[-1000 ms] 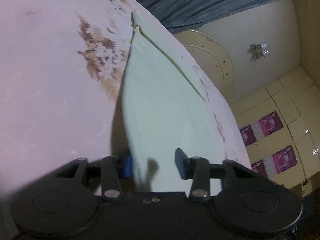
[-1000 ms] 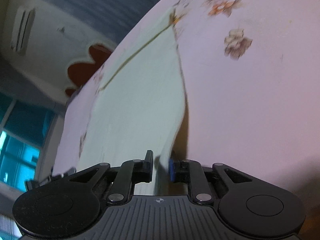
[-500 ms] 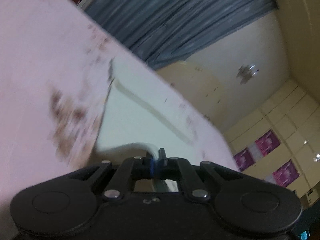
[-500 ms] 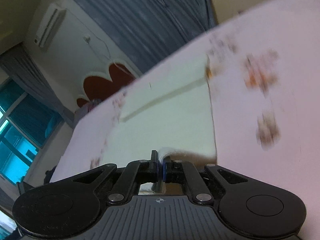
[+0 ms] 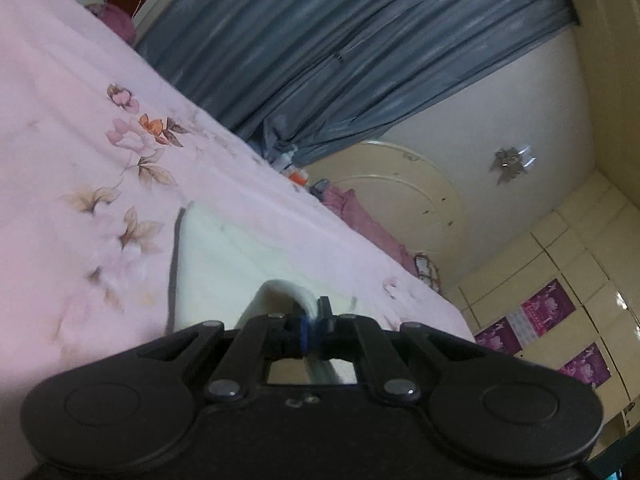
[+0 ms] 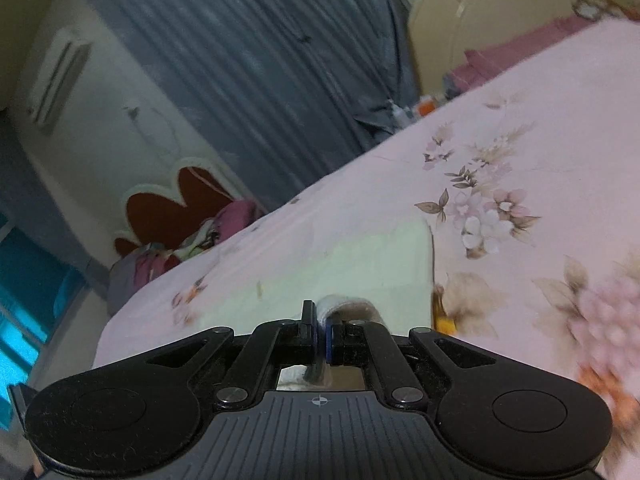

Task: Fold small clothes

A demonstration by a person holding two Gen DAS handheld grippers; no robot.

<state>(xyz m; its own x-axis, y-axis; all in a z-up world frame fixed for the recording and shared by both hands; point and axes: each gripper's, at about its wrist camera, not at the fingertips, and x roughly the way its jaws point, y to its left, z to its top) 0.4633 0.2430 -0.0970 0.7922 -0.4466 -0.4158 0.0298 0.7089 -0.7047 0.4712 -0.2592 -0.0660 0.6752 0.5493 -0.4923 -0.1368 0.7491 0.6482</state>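
Both tools have closed and lifted since a second ago, when each stood open around a near edge of the pale green cloth; the far end of the room has come into sight over the bed.

From the left wrist view, the left tool has its jaws pinched together on a fold of the pale green cloth, which humps up just in front of the fingers. The rest of the cloth lies flat on the pink flowered bedsheet, its left edge casting a dark line. Grey-blue curtains hang beyond the bed, and cream cupboards with purple panels stand at far right.

From the right wrist view, the right tool is likewise shut tight on a small raised loop of the same cloth, which stretches away across the sheet. A red flower-shaped headboard stands at the left, with rumpled bedding at its foot.
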